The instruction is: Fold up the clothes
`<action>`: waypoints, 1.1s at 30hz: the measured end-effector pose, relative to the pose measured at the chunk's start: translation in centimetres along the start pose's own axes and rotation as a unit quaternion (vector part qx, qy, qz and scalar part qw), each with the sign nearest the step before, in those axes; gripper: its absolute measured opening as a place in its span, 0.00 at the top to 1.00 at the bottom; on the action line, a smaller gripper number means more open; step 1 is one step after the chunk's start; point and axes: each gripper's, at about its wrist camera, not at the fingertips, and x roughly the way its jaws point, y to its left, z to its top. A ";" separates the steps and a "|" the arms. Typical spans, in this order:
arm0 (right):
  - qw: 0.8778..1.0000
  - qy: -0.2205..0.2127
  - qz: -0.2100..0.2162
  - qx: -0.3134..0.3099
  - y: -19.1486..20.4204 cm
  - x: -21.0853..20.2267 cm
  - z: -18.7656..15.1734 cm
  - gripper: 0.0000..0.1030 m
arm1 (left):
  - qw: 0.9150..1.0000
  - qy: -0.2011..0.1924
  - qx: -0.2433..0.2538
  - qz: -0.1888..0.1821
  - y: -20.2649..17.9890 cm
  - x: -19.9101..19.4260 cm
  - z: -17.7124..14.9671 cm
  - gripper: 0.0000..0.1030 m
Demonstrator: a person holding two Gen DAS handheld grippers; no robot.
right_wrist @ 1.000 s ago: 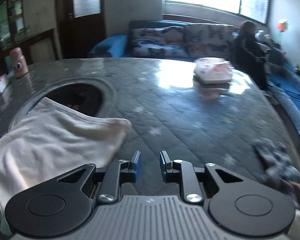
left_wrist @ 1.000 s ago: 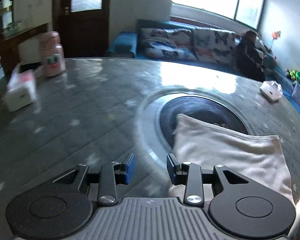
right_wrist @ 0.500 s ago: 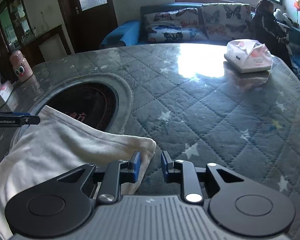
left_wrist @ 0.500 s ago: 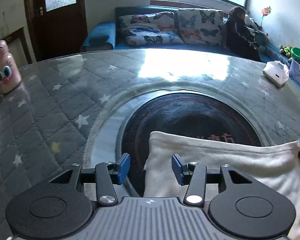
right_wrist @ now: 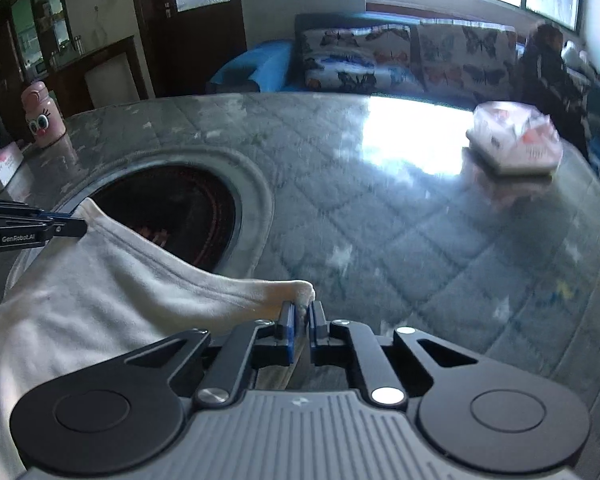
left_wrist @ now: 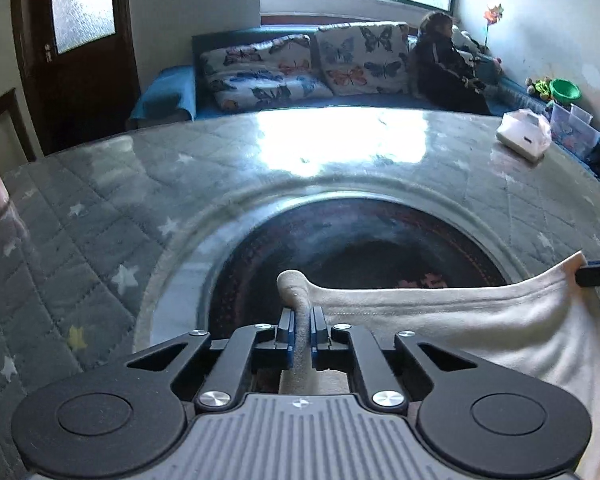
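left gripper (left_wrist: 301,330): clamped on a corner of the cloth (left_wrist: 452,320)
right gripper (right_wrist: 301,330): pinching the other corner
cloth: stretched between both, over table (left_wrist: 100,216)

- The cream-white cotton garment (left_wrist: 460,320) hangs stretched between the two grippers, over the near edge of the dark round recess (left_wrist: 360,240) in the grey quilted star-print table (left_wrist: 100,208).
- The left black two-finger gripper (left_wrist: 302,330) pinches its left corner; the right black two-finger gripper (right_wrist: 301,330) pinches its right corner.
- A pink cartoon-eyed bottle (right_wrist: 42,118) stands at the table's far left, a white tissue box (right_wrist: 0,164) just before it.
- A plastic-wrapped tissue pack (right_wrist: 514,144) lies on the far right.
- A blue sofa with butterfly-print cushions (left_wrist: 300,68) stands behind the table.
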 end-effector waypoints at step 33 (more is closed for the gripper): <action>0.990 -0.005 0.032 -0.136 8.2 -0.3 0.2 0.67 | 0.999 -0.040 0.003 -0.007 -1.3 -4.7 -2.0 0.59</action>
